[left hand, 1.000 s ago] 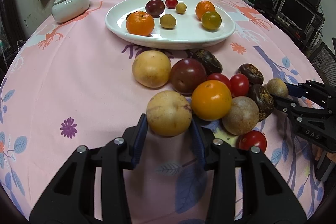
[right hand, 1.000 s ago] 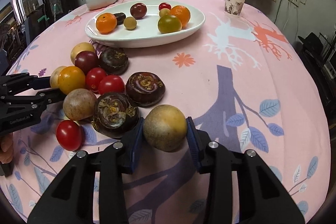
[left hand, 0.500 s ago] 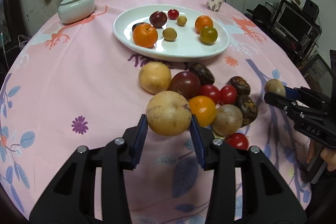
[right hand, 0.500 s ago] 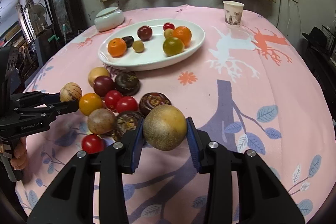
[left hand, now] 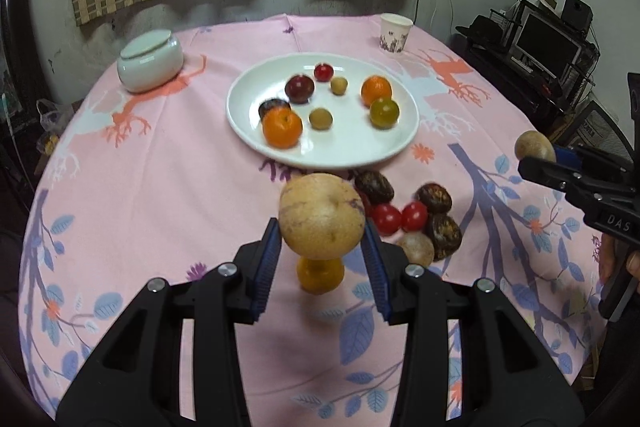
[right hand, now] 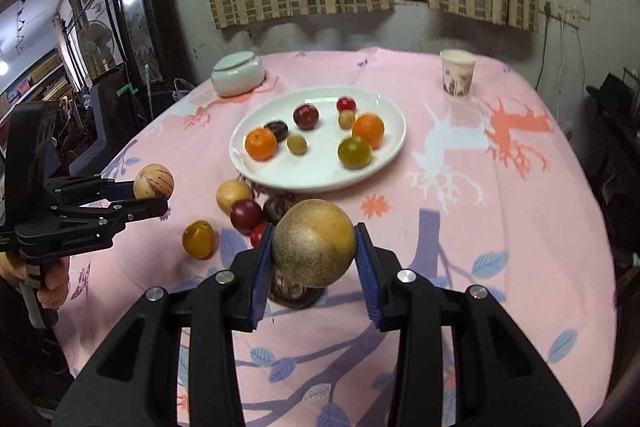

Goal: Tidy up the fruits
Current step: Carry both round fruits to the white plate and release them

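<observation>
The counter (left hand: 160, 167) carried the white plate (left hand: 240, 115) at its far middle, already holding several fruits. I had both grippers raised over the loose pile of fruit (left hand: 404, 215) on the near side. The left gripper (left hand: 320, 247) had its fingers closed partway on a pale yellow fruit (left hand: 320, 215); the right gripper (right hand: 314, 255) was likewise clamped on a speckled brown fruit (right hand: 314, 241). To finish well, I judged each should travel level, clear the near rim, and release low over a bare patch so nothing rolls.
</observation>
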Motion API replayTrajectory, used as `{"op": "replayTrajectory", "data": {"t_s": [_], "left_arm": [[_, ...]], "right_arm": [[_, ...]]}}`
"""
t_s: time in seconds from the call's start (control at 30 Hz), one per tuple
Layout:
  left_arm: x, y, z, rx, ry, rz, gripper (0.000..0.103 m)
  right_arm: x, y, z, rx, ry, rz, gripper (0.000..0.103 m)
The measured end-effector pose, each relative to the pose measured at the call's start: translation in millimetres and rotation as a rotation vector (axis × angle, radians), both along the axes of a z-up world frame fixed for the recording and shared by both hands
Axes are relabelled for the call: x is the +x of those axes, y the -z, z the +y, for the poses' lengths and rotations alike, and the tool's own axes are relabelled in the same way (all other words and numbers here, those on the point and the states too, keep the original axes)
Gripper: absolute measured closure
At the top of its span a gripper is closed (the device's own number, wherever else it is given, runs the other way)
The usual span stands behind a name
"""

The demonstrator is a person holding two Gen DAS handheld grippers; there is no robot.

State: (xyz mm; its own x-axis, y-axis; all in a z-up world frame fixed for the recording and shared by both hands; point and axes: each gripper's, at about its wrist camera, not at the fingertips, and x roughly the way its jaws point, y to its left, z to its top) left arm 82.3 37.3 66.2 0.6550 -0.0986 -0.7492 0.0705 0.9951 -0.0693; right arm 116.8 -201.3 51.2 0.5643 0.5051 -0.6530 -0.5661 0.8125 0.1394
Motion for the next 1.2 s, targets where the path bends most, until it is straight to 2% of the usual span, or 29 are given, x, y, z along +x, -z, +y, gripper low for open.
{"op": "replayTrajectory", "data": {"t_s": [0.17,0.27,0.47,0.7,0.93,1.07,1.2], "left_arm": [[34,-25,6,0.019,0.007,-0.047,0.061],[69,-28,13,0.009,-0.008,-0.043,0.061],[141,-11,32,0.002,-0.074,0.001,0.061],[191,21,40,0.011,-0.111,0.064,0.061],[206,37,39,0.016,-0.114,0.088,0.06],[198,31,37,0.032,-0.12,0.06,0.044],[183,20,37,0.04,-0.119,0.046,0.041]], "right_arm": [[27,-15,23,-0.033,-0.028,-0.027,0.064],[50,-13,43,-0.038,-0.046,-0.028,0.064],[99,3,80,-0.039,-0.065,-0.011,0.064],[147,39,109,-0.078,-0.058,0.037,0.064],[169,63,116,-0.074,-0.034,0.114,0.062],[174,60,99,0.034,-0.007,0.163,0.06],[166,52,84,0.078,0.005,0.183,0.056]]}}
